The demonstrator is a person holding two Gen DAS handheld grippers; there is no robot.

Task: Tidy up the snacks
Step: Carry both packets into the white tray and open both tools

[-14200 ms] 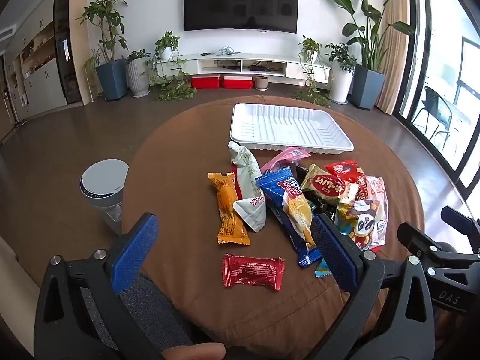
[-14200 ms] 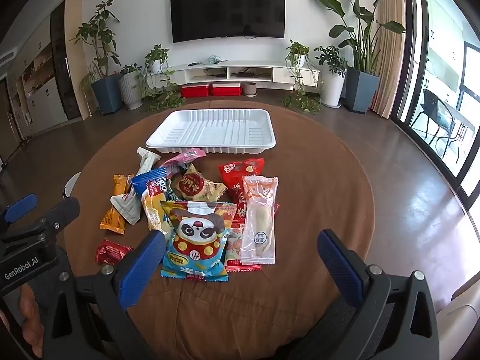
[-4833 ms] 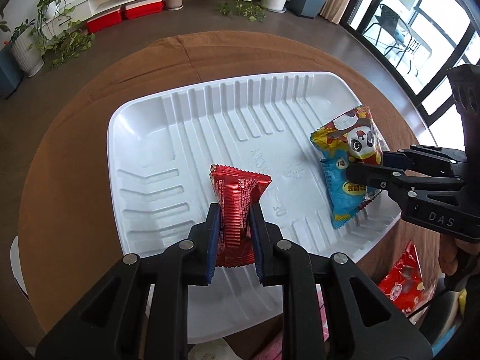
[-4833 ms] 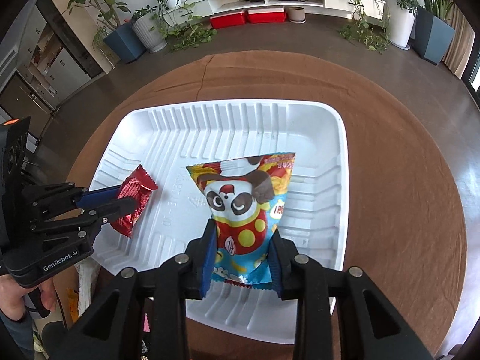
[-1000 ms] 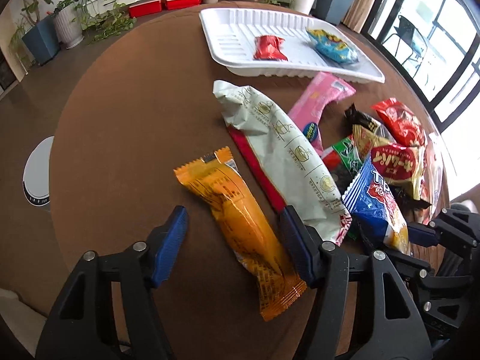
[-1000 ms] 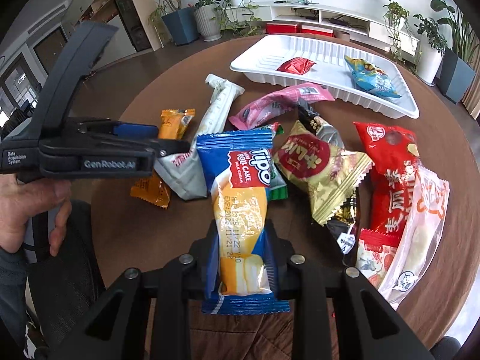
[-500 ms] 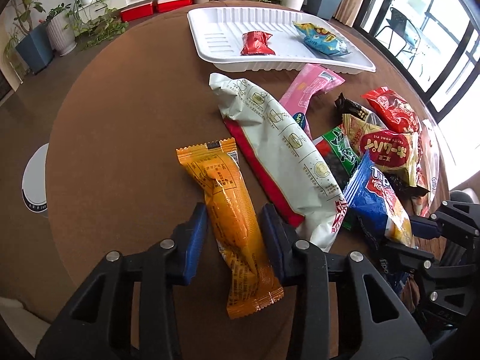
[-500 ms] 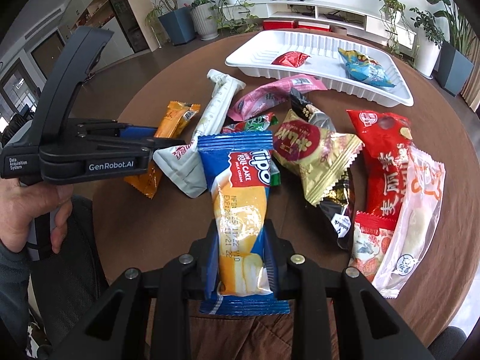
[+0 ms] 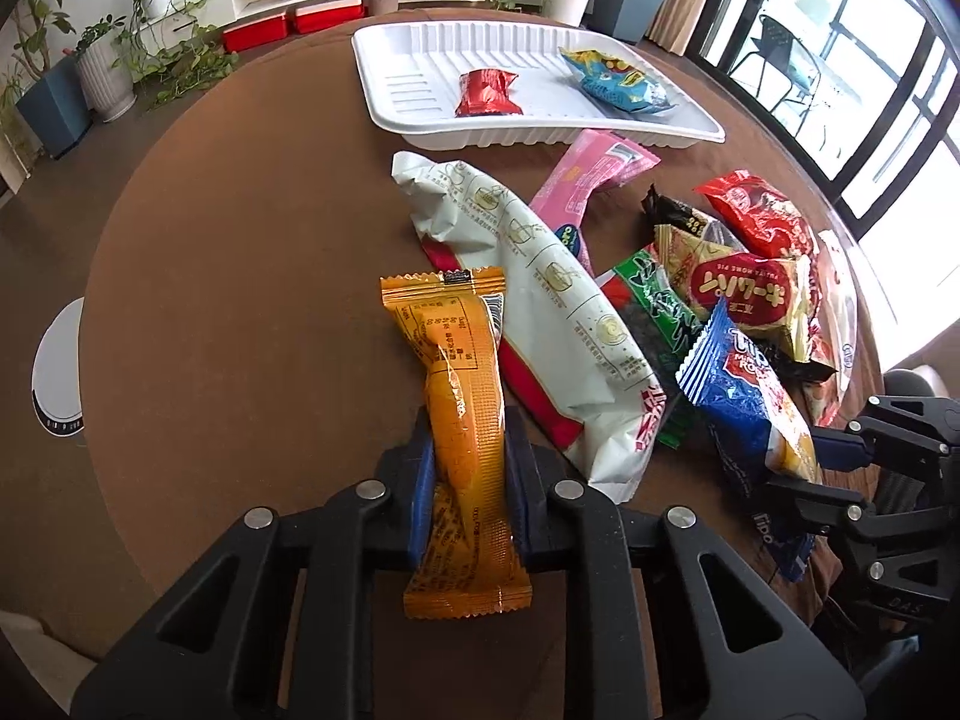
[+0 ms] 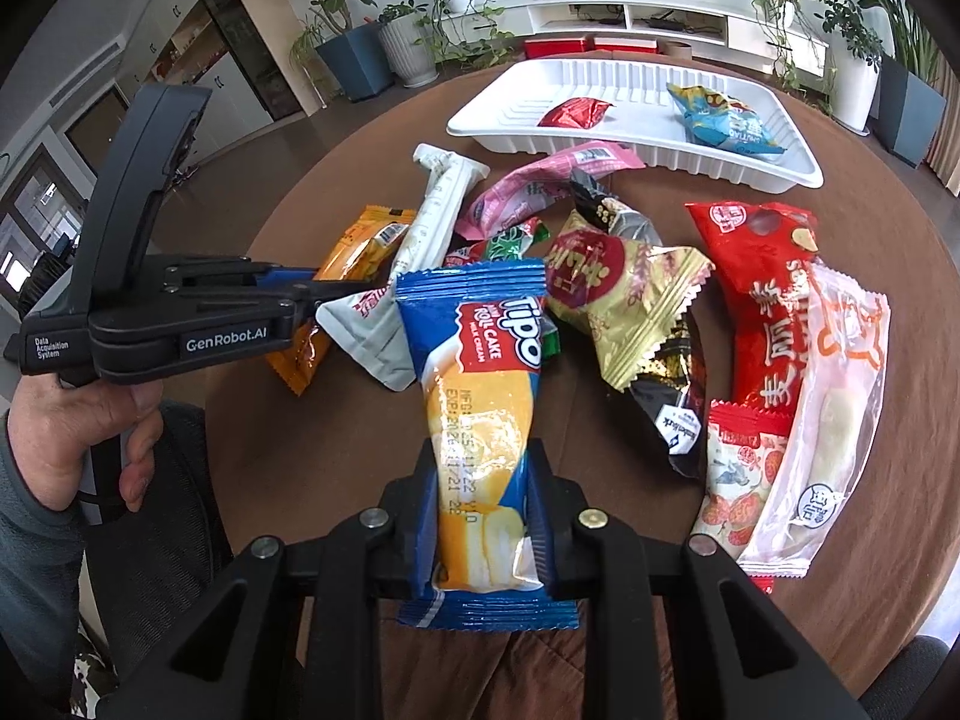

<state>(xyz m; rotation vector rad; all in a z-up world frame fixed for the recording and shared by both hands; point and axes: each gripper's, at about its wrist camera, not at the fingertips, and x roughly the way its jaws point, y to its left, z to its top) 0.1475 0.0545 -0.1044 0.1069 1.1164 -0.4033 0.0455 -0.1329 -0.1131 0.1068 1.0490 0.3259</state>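
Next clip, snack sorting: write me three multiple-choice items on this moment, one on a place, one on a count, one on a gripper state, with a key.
1. Where does the small red packet lie?
A. In the white tray
B. Under the pink packet
C. On the floor

2. How many snacks are in the tray?
A. None
B. Two
C. Five

3. What does the left gripper hold?
A. Nothing
B. The orange packet
C. The blue Tipo packet

Key: 1 A, it rests on the tray's ribbed floor. 2 B, the red packet and the panda packet. 3 B, both pads press its sides.
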